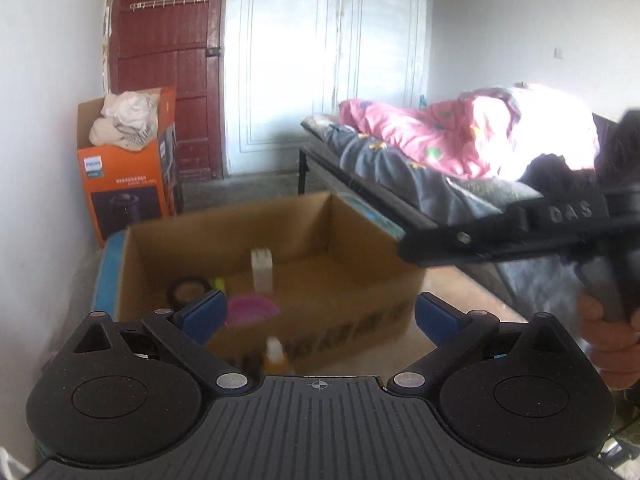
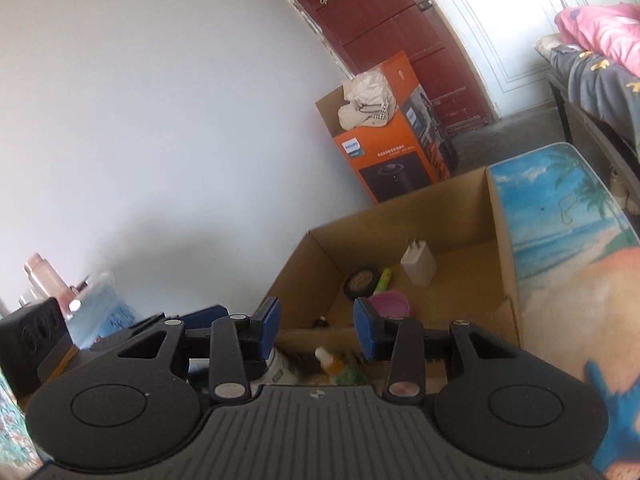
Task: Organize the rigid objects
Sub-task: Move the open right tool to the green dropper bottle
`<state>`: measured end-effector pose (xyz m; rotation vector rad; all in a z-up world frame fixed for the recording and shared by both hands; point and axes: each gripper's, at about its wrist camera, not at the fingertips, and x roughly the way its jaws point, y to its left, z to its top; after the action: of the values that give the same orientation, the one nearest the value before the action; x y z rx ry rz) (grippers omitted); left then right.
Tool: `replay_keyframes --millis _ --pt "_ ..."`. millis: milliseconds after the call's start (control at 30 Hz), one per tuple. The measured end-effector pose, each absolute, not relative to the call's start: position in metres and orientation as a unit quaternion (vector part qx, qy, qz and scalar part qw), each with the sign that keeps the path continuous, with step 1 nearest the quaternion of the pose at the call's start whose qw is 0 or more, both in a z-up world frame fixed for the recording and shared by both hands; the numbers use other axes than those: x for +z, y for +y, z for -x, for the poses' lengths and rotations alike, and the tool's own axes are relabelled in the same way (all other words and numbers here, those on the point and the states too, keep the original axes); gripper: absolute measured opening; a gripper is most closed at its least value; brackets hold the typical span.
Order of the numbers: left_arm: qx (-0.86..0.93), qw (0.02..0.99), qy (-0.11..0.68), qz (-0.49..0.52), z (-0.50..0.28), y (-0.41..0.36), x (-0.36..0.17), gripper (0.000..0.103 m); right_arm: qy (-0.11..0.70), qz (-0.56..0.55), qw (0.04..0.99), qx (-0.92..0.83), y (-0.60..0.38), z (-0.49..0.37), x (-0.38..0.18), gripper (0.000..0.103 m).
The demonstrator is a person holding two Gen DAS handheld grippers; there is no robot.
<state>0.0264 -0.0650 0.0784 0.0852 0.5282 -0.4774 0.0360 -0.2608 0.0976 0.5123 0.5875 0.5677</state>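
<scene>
left tool [image 1: 316,314] spread, empty | right tool [image 2: 316,328] part-spread, empty | box [image 2: 496,240] holds charger [image 2: 418,266], tape, lid | bottle [image 2: 330,362] just before box: straddle it, pinch low, lift over wall

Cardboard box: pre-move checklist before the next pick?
1. Left gripper jaws open, nothing between them: ok.
2. Right gripper jaws open, empty: ok.
3. Cardboard box open-topped, with bare floor space left: ok.
4. Already inside the box: white charger, tape roll, pink lid: ok.
5. Next candidate, the small orange bottle, stands outside the box by its near wall, close below the right gripper: ok.
6. Clear grasp on the bottle: cannot tell, clutter around it is partly hidden.
</scene>
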Motion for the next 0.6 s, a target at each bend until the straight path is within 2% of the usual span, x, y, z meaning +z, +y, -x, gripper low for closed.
replay_keyframes --millis 300,367,500,533,600 --pt "-0.199 0.937 0.275 -0.086 -0.026 -0.086 0.024 0.092 0.293 -0.180 0.901 0.265 -0.209 -0.031 0.069 0.043" --pt "-0.185 0.940 0.270 -0.095 -0.028 -0.085 0.019 0.081 0.295 -0.163 0.903 0.266 -0.200 -0.032 0.064 0.043" --pt "-0.153 0.945 0.270 -0.105 -0.042 -0.082 0.013 0.067 0.294 -0.146 0.905 0.270 -0.189 -0.039 0.059 0.039" --pt "-0.147 0.945 0.272 -0.105 -0.045 -0.079 0.011 0.060 0.295 -0.146 0.904 0.272 -0.188 -0.042 0.058 0.038" --pt "-0.143 0.945 0.276 -0.099 -0.051 -0.076 0.009 0.056 0.297 -0.146 0.902 0.276 -0.184 -0.048 0.055 0.038"
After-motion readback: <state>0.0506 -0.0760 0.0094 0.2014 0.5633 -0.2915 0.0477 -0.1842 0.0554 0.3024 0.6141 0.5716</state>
